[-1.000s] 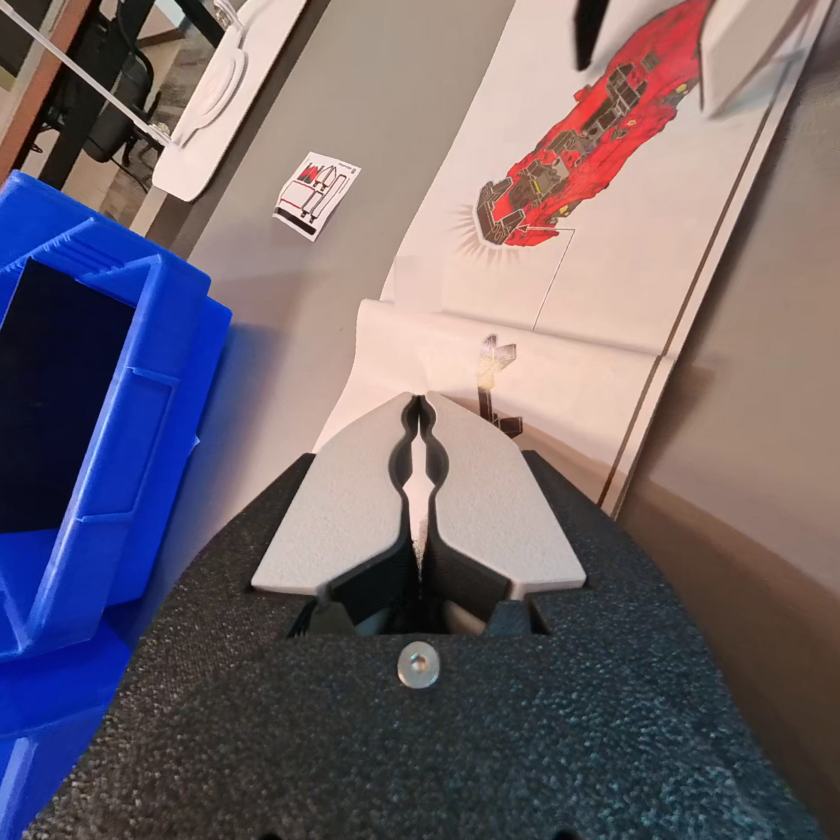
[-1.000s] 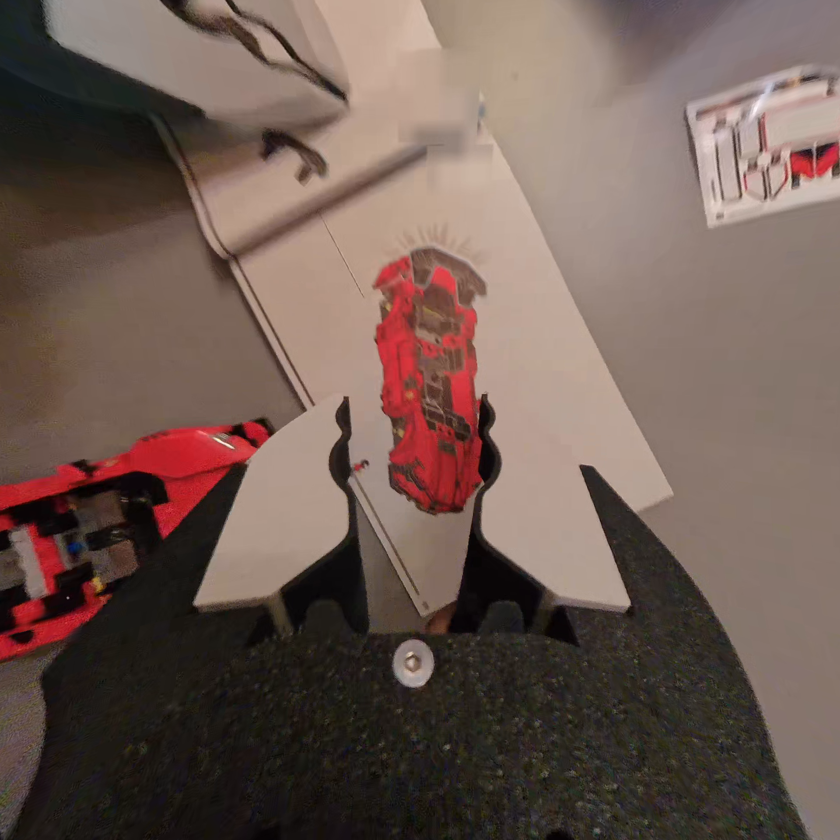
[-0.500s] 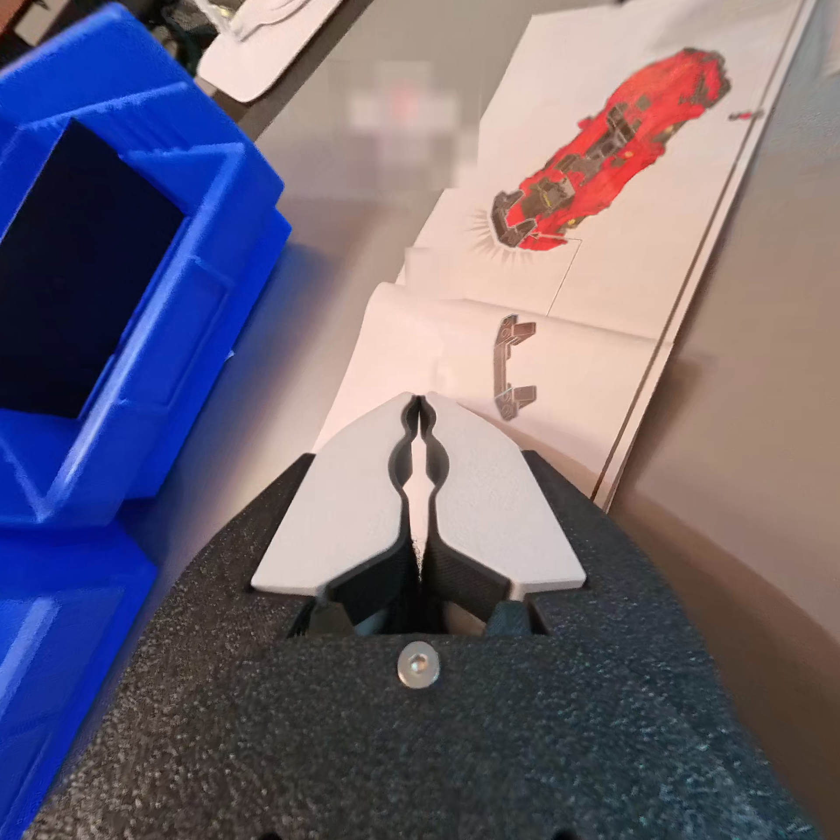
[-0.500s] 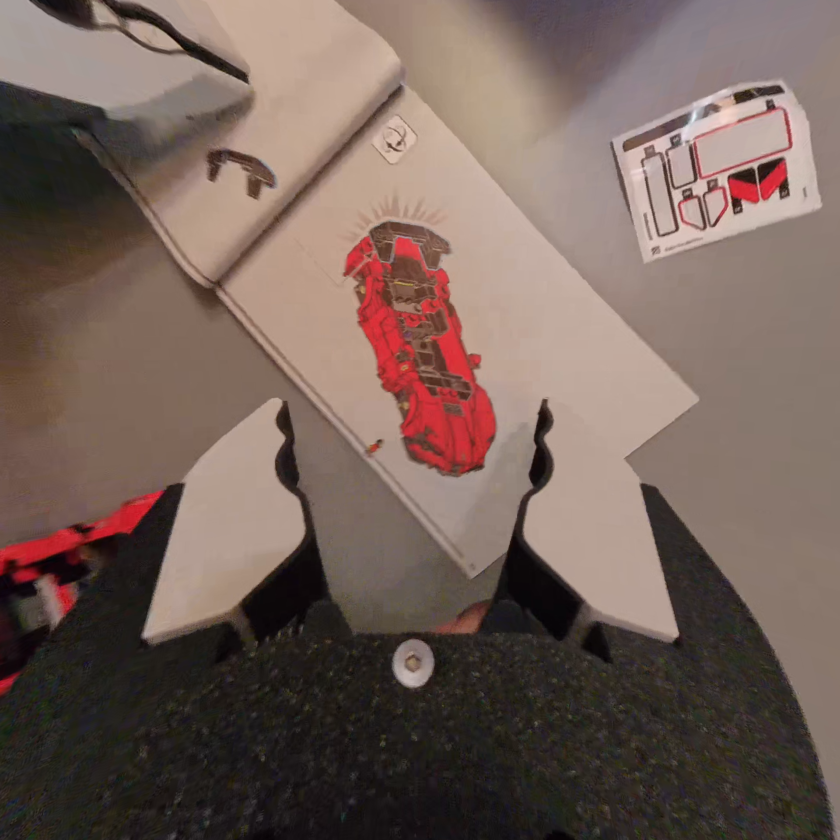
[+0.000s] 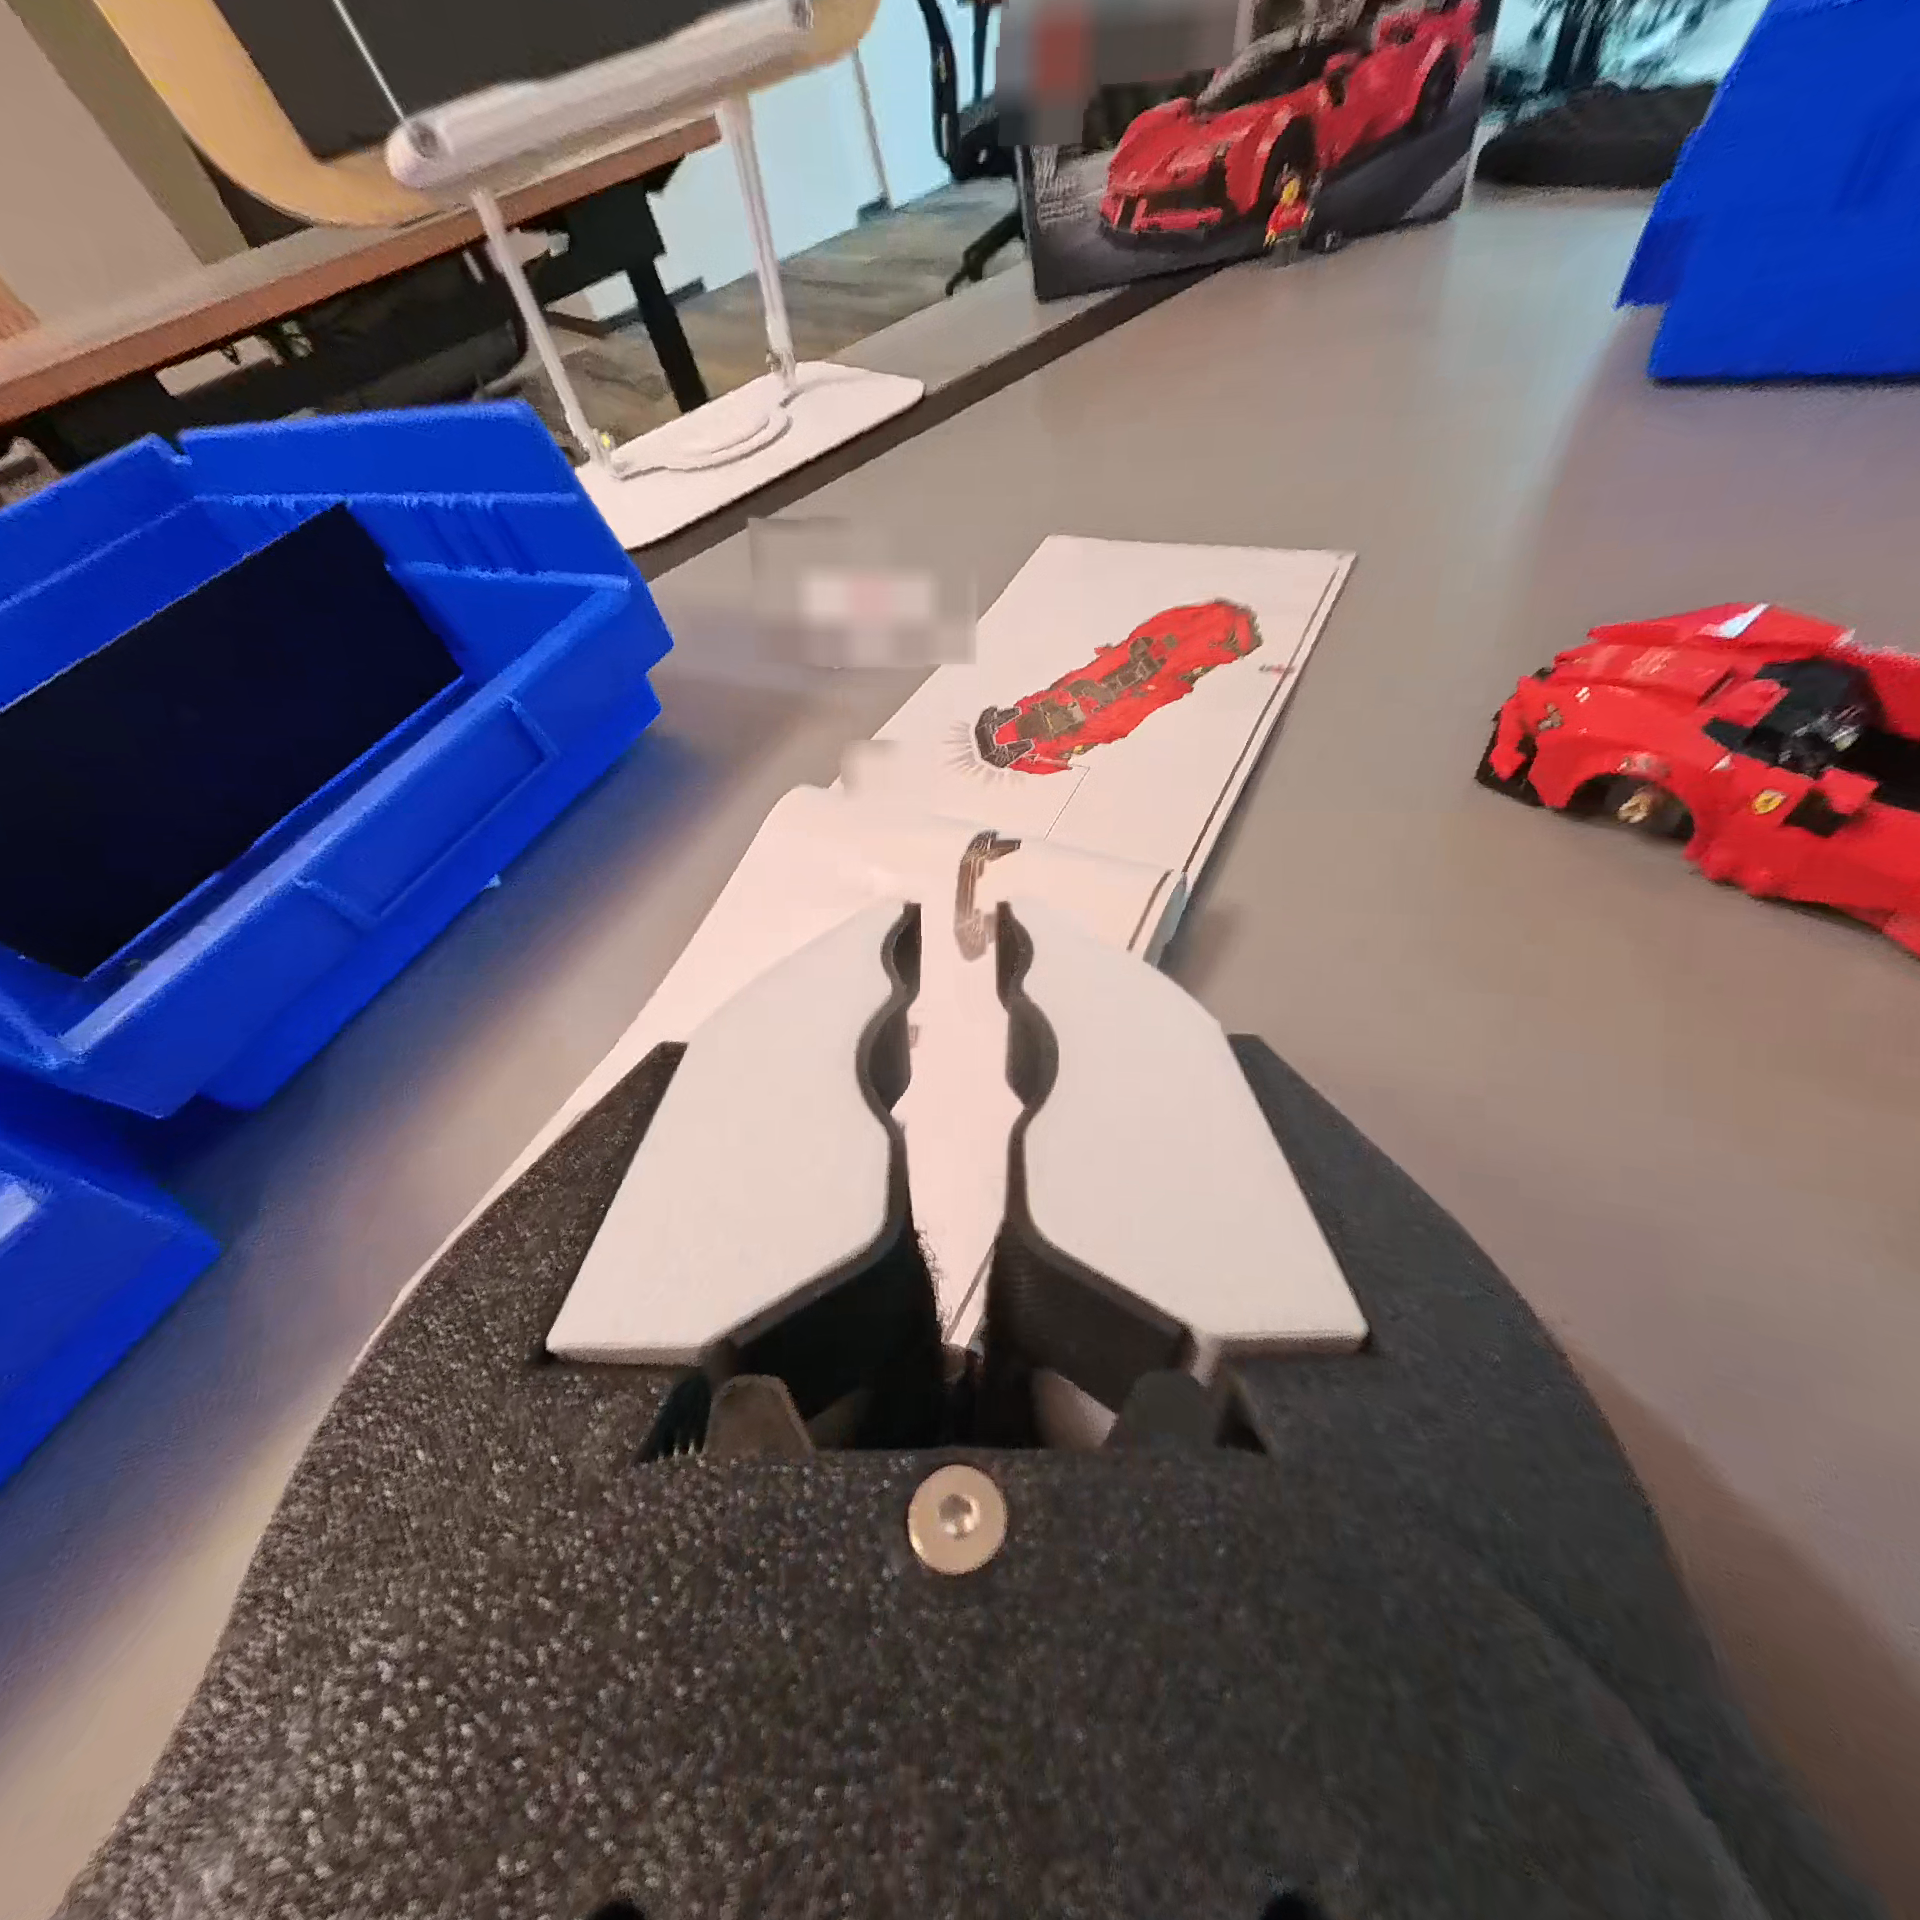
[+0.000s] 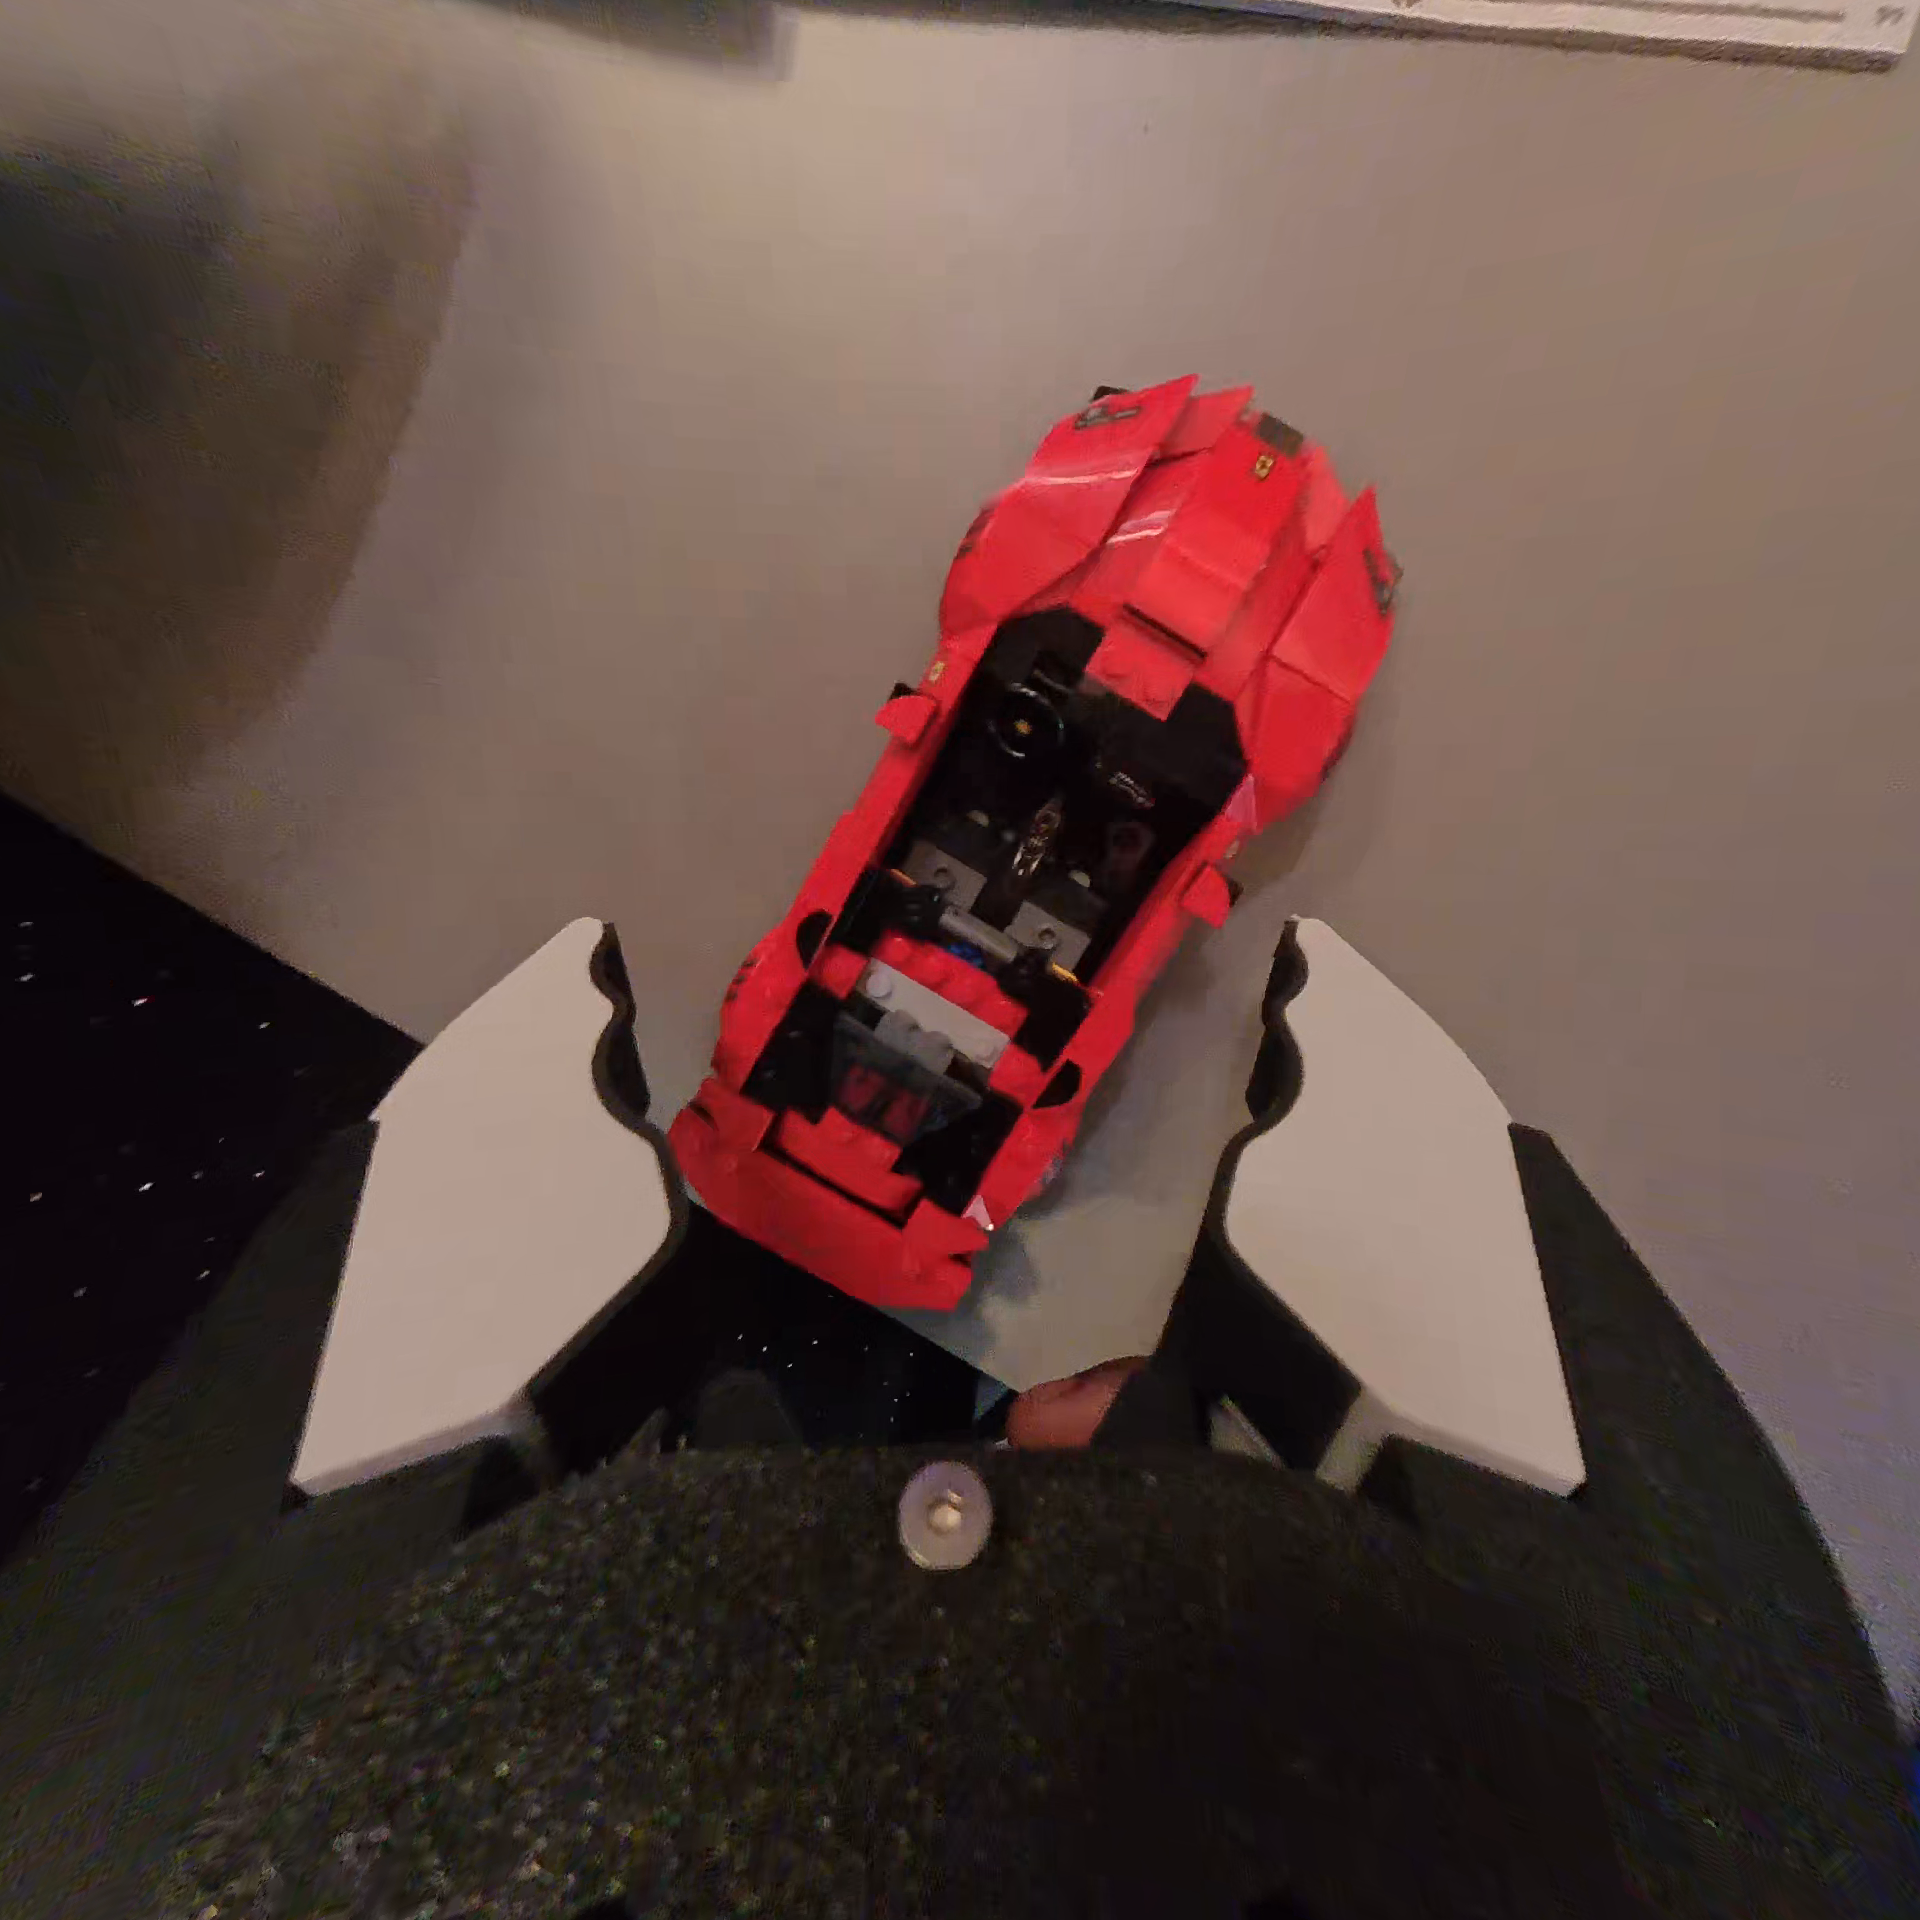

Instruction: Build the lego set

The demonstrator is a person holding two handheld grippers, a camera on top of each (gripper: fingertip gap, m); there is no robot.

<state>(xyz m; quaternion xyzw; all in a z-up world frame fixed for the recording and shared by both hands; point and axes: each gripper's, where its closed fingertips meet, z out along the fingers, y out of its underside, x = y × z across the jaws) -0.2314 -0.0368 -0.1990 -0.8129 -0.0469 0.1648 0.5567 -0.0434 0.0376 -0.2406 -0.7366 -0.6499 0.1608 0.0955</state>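
Note:
A partly built red lego car (image 6: 1122, 727) with an open black cockpit lies on the grey table. My right gripper (image 6: 945, 935) hovers above its rear end, wide open and empty, with the car's rear between the fingers. The car also shows in the left wrist view (image 5: 1714, 748), far right. My left gripper (image 5: 958, 914) is low over the near end of the open instruction booklet (image 5: 1143, 748), its jaws a narrow gap apart with nothing between them.
A blue bin (image 5: 312, 727) stands left of the booklet, and another blue bin (image 5: 1797, 208) at the far right. The set's box (image 5: 1247, 156) and a white stand (image 5: 748, 447) are at the table's far edge. Dark floor (image 6: 156, 1091) shows past the table edge.
My left gripper has pulled back from the booklet, tilted up, and its jaws have parted slightly. My right gripper has opened wider and moved from over the booklet to over the red car.

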